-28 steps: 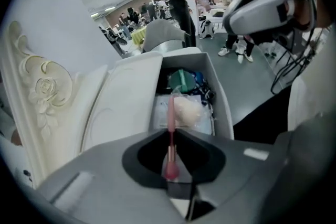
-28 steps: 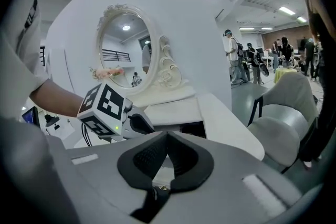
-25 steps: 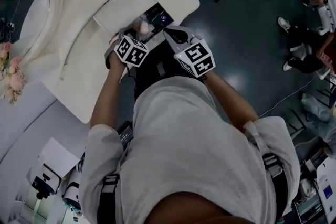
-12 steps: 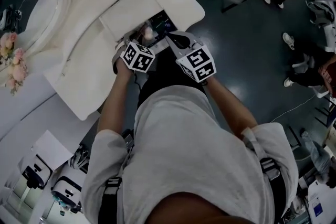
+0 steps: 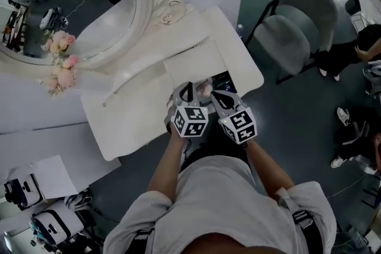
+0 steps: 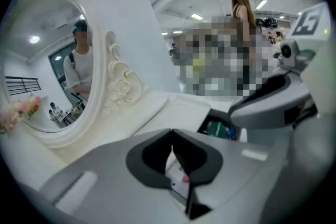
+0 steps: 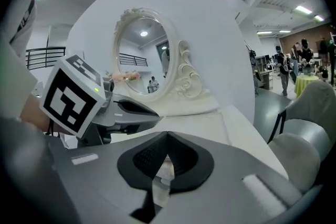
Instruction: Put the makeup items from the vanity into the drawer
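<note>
Left tool (image 6: 173,150): the jaws have just been closed and are now clenched with nothing between them; against the earlier head views it is lifted from down at the drawer to just above its front edge.
Right tool (image 7: 167,159): it is clenched and empty, and is held just beside the left one.
Drawer (image 5: 225,79): it is left open at the front right of the vanity, directly ahead of both tools.
Makeup items (image 6: 219,129): green and blue pieces are seen lying inside the drawer.
Tabletop (image 5: 134,113): no loose item can be made out on it.
Mirror (image 5: 71,15): it is set upright at the back.
Meaning for the task: an item is judged to have been dropped into the drawer; the placing seems nearly done, and closing the drawer is probably what is left.
</note>
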The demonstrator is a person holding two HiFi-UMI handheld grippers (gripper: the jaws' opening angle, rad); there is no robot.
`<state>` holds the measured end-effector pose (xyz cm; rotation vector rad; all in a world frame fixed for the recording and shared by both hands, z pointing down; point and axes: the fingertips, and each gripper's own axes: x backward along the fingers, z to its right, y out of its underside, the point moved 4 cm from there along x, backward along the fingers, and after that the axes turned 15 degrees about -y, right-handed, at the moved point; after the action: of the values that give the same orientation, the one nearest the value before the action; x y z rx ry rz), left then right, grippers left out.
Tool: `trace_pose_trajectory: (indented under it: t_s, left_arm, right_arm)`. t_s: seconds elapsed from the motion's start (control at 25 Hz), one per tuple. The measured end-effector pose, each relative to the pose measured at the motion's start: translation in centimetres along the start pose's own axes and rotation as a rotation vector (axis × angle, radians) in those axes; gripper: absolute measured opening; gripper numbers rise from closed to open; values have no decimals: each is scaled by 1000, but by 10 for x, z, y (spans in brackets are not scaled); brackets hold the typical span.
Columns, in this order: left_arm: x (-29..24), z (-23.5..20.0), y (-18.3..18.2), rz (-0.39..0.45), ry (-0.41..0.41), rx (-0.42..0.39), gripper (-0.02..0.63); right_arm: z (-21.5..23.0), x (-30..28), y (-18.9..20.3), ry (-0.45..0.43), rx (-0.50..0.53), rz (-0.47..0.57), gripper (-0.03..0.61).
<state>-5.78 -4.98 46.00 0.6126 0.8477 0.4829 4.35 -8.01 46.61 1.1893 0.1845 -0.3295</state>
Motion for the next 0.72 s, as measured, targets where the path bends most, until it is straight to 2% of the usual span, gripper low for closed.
trace_pose_trajectory:
  t_s: [0.08,0.24,0.32,0.56,0.72]
  left_arm:
    - [14,-8,-9,68,-10,55,3]
    - [57,-23,-15,186,5,245,3]
    - [82,-30,-15,233,1,315,3]
    - [153,-60,-3,332,-22,437,3]
    - [197,-85,20,375,-59,507,3]
  right_arm:
    - [-9,-3,-10,-4,24,20,0]
    - [-31,6,-29,13,70,71,-2]
    - [-46,13,-40,29,104,103,-2]
    - [-116,16,-68,14,204,205,-2]
    - [-165,20,-77,13,262,234,-2]
